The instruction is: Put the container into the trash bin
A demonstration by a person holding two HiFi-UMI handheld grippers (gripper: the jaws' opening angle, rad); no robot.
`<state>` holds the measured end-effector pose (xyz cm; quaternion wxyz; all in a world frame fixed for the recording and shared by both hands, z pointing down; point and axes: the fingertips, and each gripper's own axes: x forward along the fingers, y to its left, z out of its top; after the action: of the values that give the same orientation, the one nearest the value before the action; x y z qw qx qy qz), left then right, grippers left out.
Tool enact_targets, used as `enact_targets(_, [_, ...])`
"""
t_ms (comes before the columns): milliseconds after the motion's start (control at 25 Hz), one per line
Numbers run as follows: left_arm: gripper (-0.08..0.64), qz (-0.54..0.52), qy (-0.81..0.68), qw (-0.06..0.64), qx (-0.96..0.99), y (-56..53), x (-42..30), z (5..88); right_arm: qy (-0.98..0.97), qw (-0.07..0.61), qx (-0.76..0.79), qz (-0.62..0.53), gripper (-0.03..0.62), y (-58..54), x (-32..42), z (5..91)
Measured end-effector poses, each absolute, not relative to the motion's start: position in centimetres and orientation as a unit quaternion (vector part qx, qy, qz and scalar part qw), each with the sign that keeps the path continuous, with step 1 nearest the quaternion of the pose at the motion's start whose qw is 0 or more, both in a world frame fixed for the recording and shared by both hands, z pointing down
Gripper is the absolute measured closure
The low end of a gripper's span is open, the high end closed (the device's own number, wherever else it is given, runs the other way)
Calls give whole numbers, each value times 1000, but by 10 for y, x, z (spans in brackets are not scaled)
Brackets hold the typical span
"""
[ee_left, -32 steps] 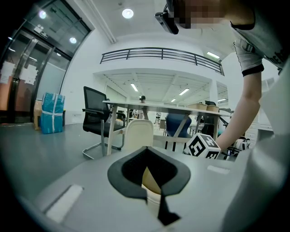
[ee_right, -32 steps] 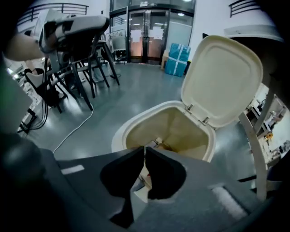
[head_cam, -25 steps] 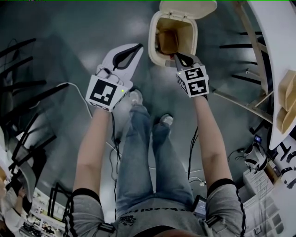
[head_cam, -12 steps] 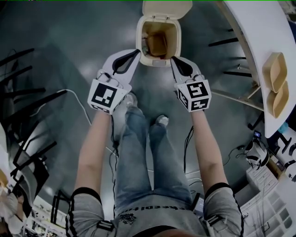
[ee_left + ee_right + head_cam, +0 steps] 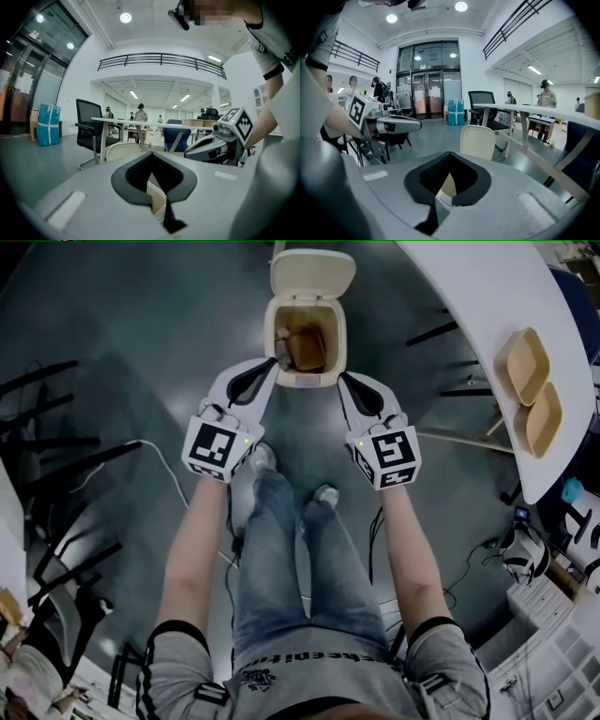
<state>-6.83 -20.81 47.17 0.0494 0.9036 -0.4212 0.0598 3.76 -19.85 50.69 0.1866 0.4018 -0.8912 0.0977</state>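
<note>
Head view dim; gripper views bright, ceiling-lit, fisheye-warped.

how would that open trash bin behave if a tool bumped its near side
Probably light: the trash bin looks like thin plastic with a brown container inside. It would likely slide on the smooth grey floor rather than resist. With its lid swung up behind, a shove from the near side might tip it backward.

- We're in an open-plan office hall: white desks (image 5: 520, 108), black office chair (image 5: 89, 124).
- We see glass entrance doors (image 5: 426, 96), mezzanine railing (image 5: 159, 58), ceiling lights (image 5: 461, 6).
- Cables (image 5: 155, 432) on grey floor (image 5: 112, 324).
</note>
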Motion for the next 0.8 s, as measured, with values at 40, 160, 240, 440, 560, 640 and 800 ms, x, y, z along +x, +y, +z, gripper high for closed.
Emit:
enact_targets(40, [545,58,-421,47,904,-207,-67,467,-892,183,403,95,591,-197,38,500])
enact_targets(160, [546,57,-424,41,903,-203,-63,453,-893,171,407,91,591,-190,42,482])
enact_targets(240, [546,53,-426,36,902,-200,-62,441,-892,162,412,88,591,-186,46,469])
enact_targets(440, [546,58,-437,50,896,-188,-64,418,-891,139,423,87,591,-175,55,436])
enact_targets(560, [548,55,-443,47,894,-182,-65,404,-890,127,428,88,591,-169,59,418])
enact_targets(640, [548,52,-447,45,892,-176,-64,396,-891,122,429,86,591,-165,61,406])
enact_targets(800, [549,49,-449,38,891,-165,-61,374,-893,116,429,73,591,-156,65,380])
